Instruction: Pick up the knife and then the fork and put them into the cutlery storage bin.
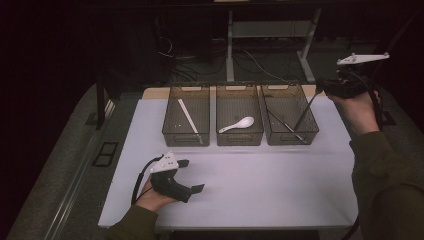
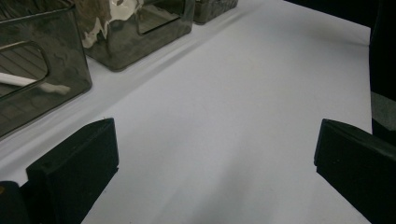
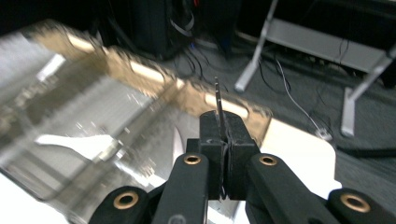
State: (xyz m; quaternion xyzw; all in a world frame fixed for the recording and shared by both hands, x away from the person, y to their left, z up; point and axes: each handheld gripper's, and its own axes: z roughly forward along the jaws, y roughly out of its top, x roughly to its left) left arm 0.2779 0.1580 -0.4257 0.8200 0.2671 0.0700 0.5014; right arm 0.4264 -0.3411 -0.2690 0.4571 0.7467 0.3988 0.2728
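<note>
The right gripper [image 1: 334,89] pinches a thin dark chopstick [image 1: 306,112] near its upper end; the lower tip hangs inside the right-hand bin [image 1: 290,132]. The stick looks light, stiff and slippery, so grip across its width. The left gripper [image 1: 192,175] stands spread, empty.

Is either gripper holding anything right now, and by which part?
The right gripper pinches a thin dark stick, likely a chopstick, near its upper end, its lower end in the right-hand bin. The left gripper is open, holding nothing.
</note>
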